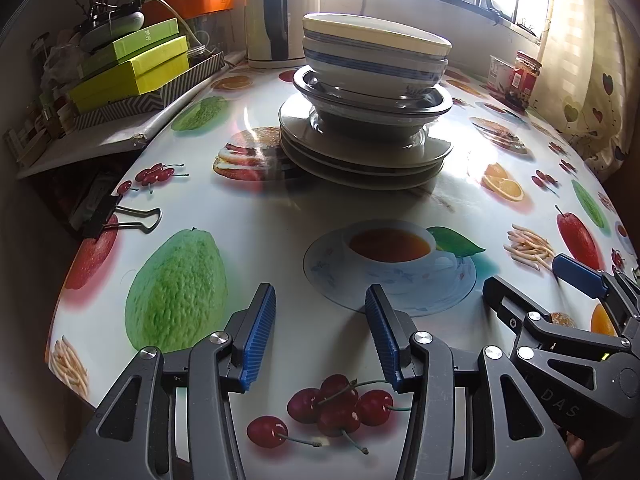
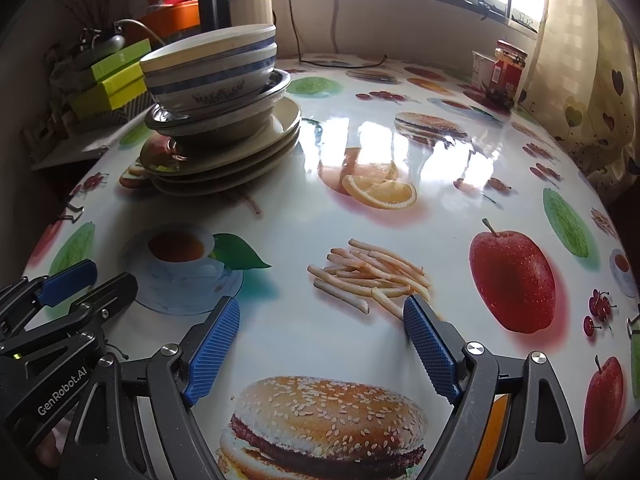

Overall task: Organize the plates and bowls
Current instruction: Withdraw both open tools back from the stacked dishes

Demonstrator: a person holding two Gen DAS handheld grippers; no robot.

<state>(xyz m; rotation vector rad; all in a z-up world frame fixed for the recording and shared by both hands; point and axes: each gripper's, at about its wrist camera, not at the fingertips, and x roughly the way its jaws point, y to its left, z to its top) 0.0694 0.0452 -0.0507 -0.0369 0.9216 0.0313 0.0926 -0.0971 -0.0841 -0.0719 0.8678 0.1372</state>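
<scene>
One stack of dishes stands on the table. White bowls with blue bands (image 1: 372, 56) (image 2: 212, 72) sit nested on top, in a dark-rimmed glass bowl (image 1: 372, 108) (image 2: 224, 120), which rests on several flat plates (image 1: 360, 160) (image 2: 224, 160). My left gripper (image 1: 320, 300) is open and empty, low over the table, well short of the stack. My right gripper (image 2: 322, 312) is open and empty, to the right of the left one and in front of the stack. Each gripper shows at the edge of the other's view (image 1: 532, 284) (image 2: 100, 276).
The table (image 2: 400, 152) has a glossy cloth printed with food pictures. A jar with a red label (image 2: 508, 68) stands at the far right. A kettle (image 1: 276, 12), green boxes (image 1: 136, 68) and clutter sit at the far left. A binder clip (image 1: 116, 216) grips the left edge.
</scene>
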